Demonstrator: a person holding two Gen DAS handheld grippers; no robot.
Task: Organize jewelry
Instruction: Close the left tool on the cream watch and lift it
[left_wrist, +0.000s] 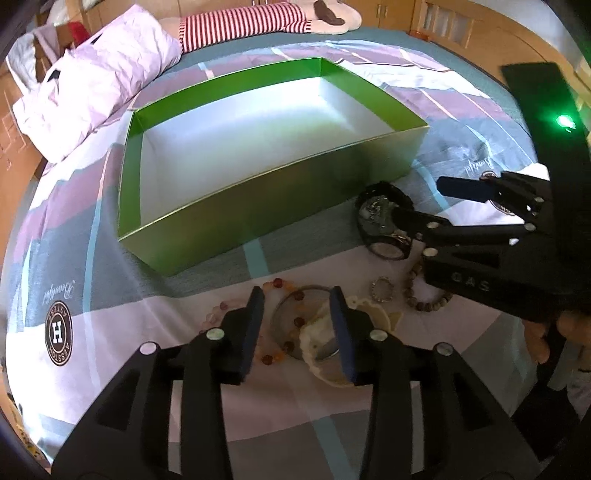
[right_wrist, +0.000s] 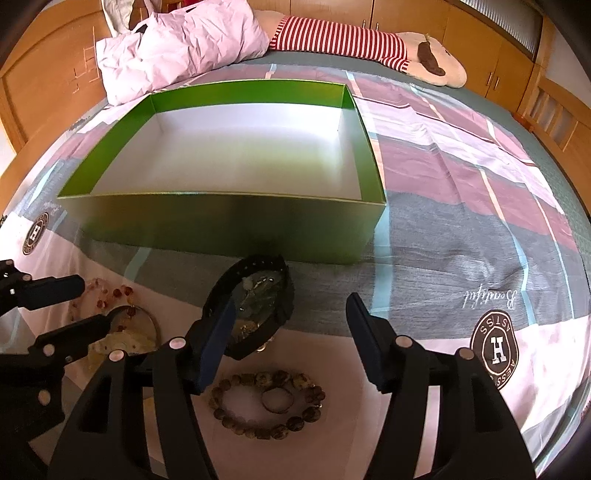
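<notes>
Both my grippers over the jewelry, nothing lifted
My left gripper (left_wrist: 297, 328) stands part open astride a cream bangle (left_wrist: 317, 332); my right gripper (right_wrist: 291, 339) gapes beside the black watch (right_wrist: 258, 314), near the green box (right_wrist: 221, 225)

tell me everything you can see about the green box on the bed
The green box is a large, open-topped rectangular box, apparently glossy card, green outside and on the inner walls, with a white floor. Nothing shows inside it. It rests flat on the patchwork bedsheet, below the pillow. A black watch lies just before its near wall; neither gripper touches it.
</notes>
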